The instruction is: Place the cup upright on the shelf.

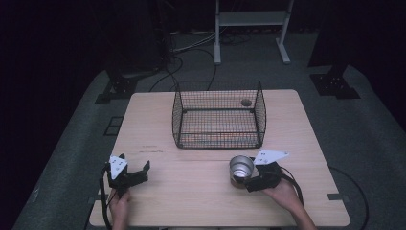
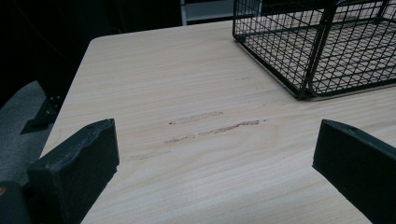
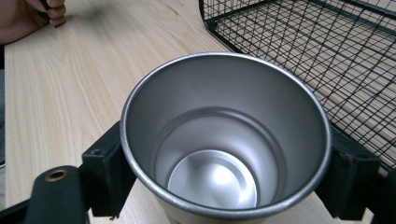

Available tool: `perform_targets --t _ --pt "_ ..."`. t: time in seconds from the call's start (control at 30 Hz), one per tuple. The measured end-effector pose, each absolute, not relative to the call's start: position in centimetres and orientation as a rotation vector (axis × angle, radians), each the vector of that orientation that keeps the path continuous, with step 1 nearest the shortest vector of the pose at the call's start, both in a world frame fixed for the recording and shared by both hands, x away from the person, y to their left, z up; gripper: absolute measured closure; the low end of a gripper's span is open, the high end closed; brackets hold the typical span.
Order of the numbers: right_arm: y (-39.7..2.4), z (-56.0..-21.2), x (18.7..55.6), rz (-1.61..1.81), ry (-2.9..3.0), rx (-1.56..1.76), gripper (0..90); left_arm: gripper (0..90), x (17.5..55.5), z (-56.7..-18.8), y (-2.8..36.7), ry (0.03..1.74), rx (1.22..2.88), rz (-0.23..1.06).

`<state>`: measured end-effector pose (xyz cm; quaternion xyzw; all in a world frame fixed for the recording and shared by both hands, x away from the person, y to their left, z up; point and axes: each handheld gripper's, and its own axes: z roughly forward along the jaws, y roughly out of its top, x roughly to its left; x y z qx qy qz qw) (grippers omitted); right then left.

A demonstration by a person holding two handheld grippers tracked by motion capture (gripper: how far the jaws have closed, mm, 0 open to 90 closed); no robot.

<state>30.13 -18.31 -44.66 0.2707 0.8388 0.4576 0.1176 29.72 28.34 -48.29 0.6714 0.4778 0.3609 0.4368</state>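
A shiny, empty metal cup stands upright at the front right of the wooden table. My right gripper is shut on it, one black jaw on each side of the cup. I cannot tell whether its base touches the wood. A black wire basket sits empty at the table's middle back, just beyond the cup. My left gripper rests at the front left, open, with bare wood between its jaws.
The basket's near corner lies ahead and to the right of the left gripper, and its mesh wall stands close beside the cup. Faint scuff marks cross the wood. A hand holds the left gripper. Cables run on the floor behind the table.
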Motion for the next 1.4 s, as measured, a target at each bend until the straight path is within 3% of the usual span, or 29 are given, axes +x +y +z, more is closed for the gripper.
perform_targets --t 1.4 --pt "-18.9 -38.0 32.1 1.45 2.403 0.829 18.0 0.0 29.7 -48.3 28.3 1.187 1.672 0.898"
